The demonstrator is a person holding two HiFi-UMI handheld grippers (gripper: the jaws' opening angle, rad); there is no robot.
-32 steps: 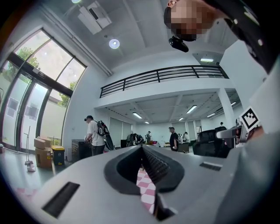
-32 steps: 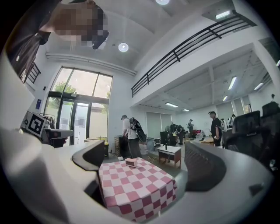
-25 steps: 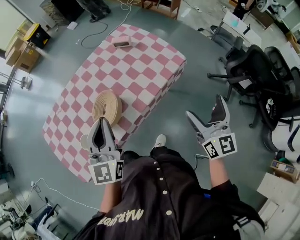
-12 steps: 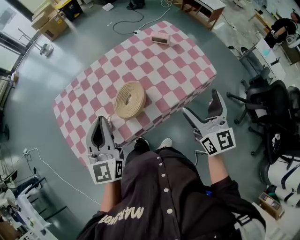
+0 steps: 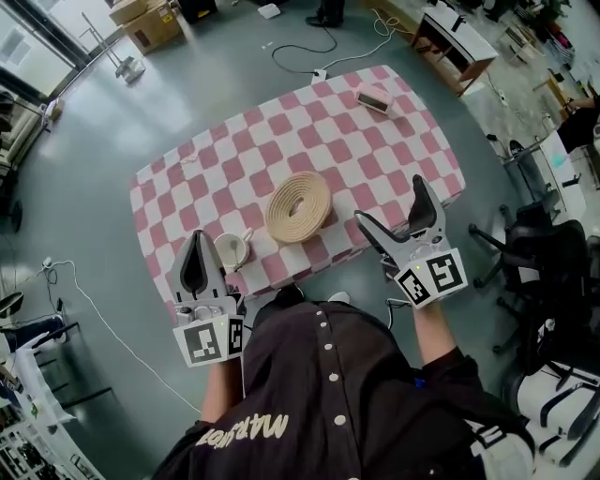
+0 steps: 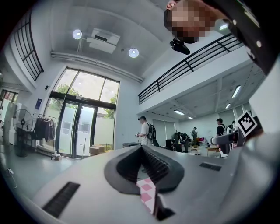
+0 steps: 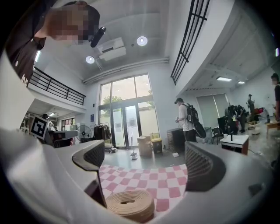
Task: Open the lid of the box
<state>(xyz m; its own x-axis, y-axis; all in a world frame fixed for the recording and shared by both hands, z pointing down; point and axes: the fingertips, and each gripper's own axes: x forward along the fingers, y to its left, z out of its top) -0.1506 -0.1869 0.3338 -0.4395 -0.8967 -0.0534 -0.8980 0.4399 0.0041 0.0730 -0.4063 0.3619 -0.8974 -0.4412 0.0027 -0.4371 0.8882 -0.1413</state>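
Observation:
A round tan woven box (image 5: 298, 207) with its lid on lies on the pink-and-white checked table (image 5: 244, 155), near the front edge. My right gripper (image 5: 389, 204) hovers open just right of the box, over the table's front edge. In the right gripper view the box (image 7: 130, 204) lies low between the spread fingers of that gripper (image 7: 146, 159). My left gripper (image 5: 197, 236) is shut and empty at the front left, next to a white cup (image 5: 231, 250). Through the left gripper (image 6: 144, 162) only a sliver of checked cloth shows.
A small pink box (image 5: 375, 97) sits at the table's far right end. Office chairs (image 5: 539, 281) stand to the right, a desk (image 5: 452, 36) and cardboard boxes (image 5: 150, 23) beyond the table. Cables trail on the grey floor. Several people stand far off in the hall.
The table has come closer and turned in the head view. Both grippers now reach its front edge, the right one beside the round box. The white cup has come into view.

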